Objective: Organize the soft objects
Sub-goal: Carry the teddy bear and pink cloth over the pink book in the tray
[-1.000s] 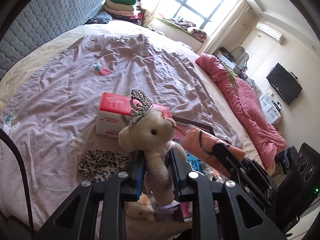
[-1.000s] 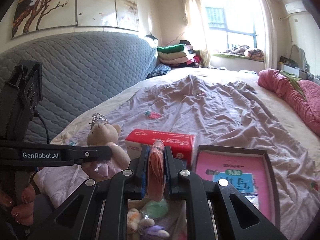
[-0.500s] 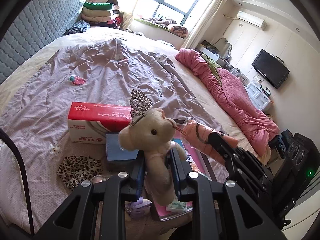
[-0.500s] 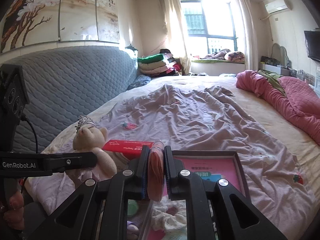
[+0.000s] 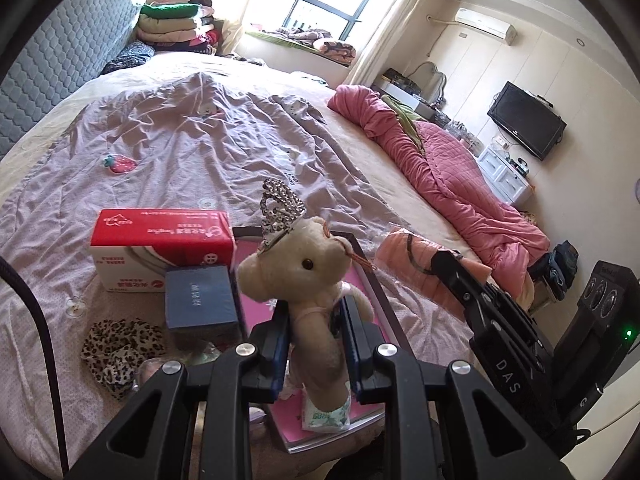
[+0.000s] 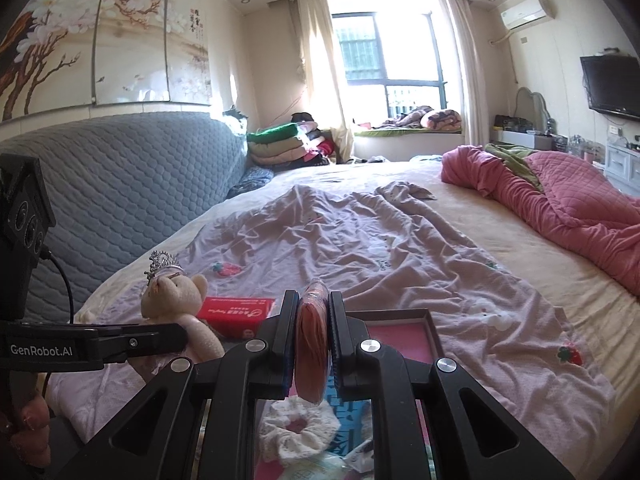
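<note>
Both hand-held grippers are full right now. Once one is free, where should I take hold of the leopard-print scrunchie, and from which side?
Pinch one side of the leopard-print scrunchie's puffy ring, coming straight down from above. It lies flat and crumpled on the purple sheet, so no edge offers itself to a sideways approach. Take the side away from the blue box, which sits close beside it, probably crowding the fingers there.

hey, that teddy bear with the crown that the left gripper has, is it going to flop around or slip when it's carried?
The teddy bear, pinched at its body by the left gripper, probably sags little: its head stands upright above the fingers. Plush likely grips the pads well, so slipping seems unlikely. Its crown sits tilted and may be the part that shifts or snags.
</note>
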A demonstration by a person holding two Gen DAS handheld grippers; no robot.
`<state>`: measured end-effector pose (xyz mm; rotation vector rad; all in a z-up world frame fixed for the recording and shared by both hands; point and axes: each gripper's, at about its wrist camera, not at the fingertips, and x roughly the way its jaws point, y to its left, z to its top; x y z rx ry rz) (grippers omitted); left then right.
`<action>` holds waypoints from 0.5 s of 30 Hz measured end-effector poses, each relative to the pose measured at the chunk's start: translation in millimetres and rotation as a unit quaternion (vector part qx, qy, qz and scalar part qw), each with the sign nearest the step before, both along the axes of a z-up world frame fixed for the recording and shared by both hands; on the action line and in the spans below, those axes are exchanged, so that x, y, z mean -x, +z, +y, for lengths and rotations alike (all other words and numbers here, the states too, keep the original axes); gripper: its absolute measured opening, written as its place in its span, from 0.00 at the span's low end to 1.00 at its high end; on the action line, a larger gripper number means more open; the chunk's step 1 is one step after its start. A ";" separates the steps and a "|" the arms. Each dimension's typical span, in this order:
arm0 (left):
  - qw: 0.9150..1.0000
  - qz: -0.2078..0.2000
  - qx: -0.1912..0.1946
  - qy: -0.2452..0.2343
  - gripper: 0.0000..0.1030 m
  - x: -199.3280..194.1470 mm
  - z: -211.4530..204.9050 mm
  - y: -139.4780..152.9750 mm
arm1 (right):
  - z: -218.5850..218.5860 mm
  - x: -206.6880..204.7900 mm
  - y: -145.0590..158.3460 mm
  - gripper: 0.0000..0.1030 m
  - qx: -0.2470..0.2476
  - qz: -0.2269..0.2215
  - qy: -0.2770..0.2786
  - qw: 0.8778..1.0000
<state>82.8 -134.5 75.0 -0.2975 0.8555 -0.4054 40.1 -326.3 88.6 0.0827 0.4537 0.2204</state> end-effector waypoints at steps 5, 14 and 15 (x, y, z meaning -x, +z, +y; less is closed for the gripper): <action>1.000 0.023 0.009 -0.019 0.24 -11.7 -19.5 -12.8 | -23.7 -0.3 -5.4 0.14 -0.016 0.005 -0.023 1.000; 0.998 0.050 -0.003 -0.039 0.24 -25.8 -47.6 -42.9 | -55.1 -4.4 -20.2 0.14 -0.029 0.019 -0.053 0.998; 0.998 0.054 -0.004 -0.040 0.24 -27.8 -50.4 -47.0 | -58.2 -4.7 -22.7 0.14 -0.029 0.021 -0.057 0.998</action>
